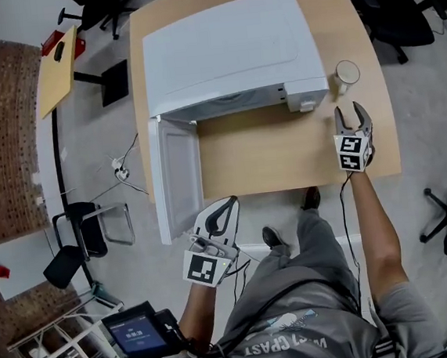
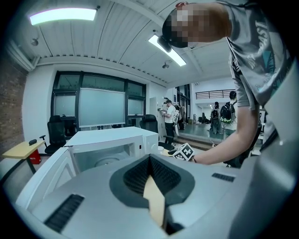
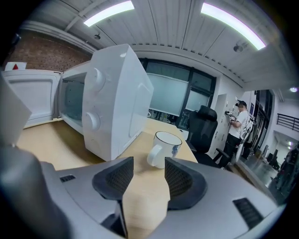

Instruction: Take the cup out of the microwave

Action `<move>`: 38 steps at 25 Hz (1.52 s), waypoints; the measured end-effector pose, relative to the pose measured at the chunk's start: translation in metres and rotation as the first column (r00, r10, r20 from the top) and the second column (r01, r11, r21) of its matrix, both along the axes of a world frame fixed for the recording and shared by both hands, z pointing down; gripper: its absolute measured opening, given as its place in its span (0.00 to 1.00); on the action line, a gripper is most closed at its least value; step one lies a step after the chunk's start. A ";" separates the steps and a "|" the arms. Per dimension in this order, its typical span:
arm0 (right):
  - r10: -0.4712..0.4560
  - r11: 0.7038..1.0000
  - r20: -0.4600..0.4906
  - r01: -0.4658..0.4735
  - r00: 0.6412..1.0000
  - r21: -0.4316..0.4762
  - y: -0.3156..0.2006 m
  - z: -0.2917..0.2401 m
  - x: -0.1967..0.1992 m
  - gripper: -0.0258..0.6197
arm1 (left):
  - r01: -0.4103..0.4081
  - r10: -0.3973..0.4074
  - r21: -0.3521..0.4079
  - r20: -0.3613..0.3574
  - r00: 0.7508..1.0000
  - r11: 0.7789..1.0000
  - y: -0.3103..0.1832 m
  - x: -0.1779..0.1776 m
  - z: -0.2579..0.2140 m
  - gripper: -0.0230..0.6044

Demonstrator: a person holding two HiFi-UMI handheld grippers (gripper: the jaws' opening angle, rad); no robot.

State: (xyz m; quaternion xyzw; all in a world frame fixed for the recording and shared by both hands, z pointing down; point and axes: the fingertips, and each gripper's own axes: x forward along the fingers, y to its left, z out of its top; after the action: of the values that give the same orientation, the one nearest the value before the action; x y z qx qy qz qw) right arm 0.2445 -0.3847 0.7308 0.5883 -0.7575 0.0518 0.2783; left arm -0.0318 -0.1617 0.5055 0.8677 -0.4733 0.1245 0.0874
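A white cup (image 1: 346, 74) with a handle stands on the wooden table (image 1: 283, 149), just right of the white microwave (image 1: 227, 52). In the right gripper view the cup (image 3: 164, 149) sits a short way beyond my open right gripper (image 3: 148, 165), not between the jaws. From the head view the right gripper (image 1: 350, 110) points at the cup from the near side, apart from it. My left gripper (image 1: 231, 204) is shut on nothing, off the table's front edge beside the open microwave door (image 1: 177, 175). The left gripper (image 2: 149, 158) faces the empty microwave cavity (image 2: 105, 158).
The microwave door hangs open past the table's front edge. Office chairs (image 1: 395, 0) stand at the back right, a small side table (image 1: 57, 68) at the left. A black chair (image 3: 203, 128) stands beyond the cup. Several people (image 2: 169, 119) stand far off.
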 end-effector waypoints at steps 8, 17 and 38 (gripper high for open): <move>-0.010 0.998 0.047 0.007 0.999 0.063 0.025 -0.054 -0.020 0.34 | -0.070 0.064 0.068 0.091 0.994 0.995 0.024 -0.028 -0.019 0.08; -0.179 0.968 0.130 0.150 0.975 0.202 0.098 -0.155 -0.069 0.34 | -0.026 0.019 0.172 0.040 0.999 0.985 0.087 -0.069 -0.069 0.08; -0.370 0.873 0.211 0.262 0.905 0.411 0.351 -0.376 -0.145 0.06 | -0.060 0.059 0.391 0.012 0.998 0.919 0.256 -0.123 -0.159 0.08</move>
State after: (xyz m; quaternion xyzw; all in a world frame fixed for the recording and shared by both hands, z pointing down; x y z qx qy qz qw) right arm 0.0995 -0.0339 0.3544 0.4836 -0.8717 -0.0561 0.0552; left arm -0.1550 0.0944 0.3467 0.8816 -0.4621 0.0304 -0.0912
